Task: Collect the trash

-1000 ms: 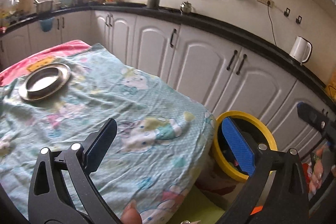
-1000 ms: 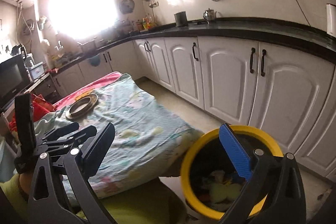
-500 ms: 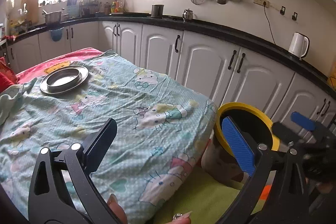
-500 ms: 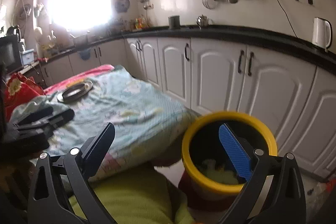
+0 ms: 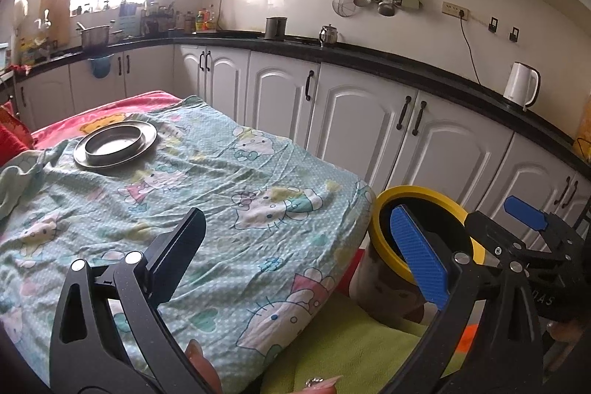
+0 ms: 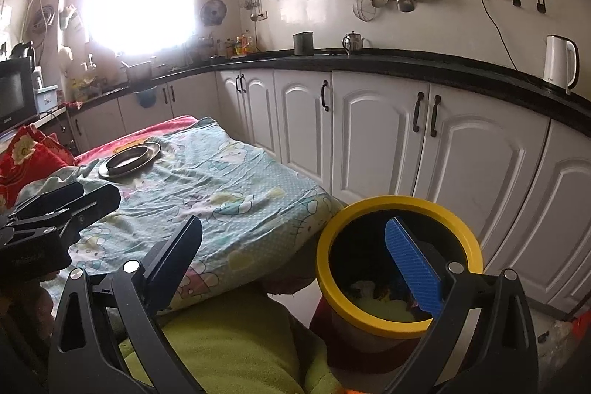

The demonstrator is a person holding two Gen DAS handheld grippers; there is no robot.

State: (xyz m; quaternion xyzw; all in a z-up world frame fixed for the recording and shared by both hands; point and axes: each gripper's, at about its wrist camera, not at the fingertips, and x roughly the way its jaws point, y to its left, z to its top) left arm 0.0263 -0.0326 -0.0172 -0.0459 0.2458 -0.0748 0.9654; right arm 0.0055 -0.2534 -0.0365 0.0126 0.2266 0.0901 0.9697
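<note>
Yellow-rimmed bin (image 5: 413, 205) holds the trash; both grippers empty.
Left wrist view: left gripper (image 5: 295, 253) gapes wide, now raised and levelled over the cartoon-print cloth (image 5: 221, 180), where no trash shows. Right wrist view: right gripper (image 6: 295, 257) wide, pulled back above the bin, trash (image 6: 373, 301) inside; collecting looks finished.

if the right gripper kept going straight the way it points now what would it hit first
Probably the white cabinet doors under the counter. The right gripper is open and empty, aimed past the table corner and the yellow-rimmed bin; depth is unclear, so it might clip the cloth.
</note>
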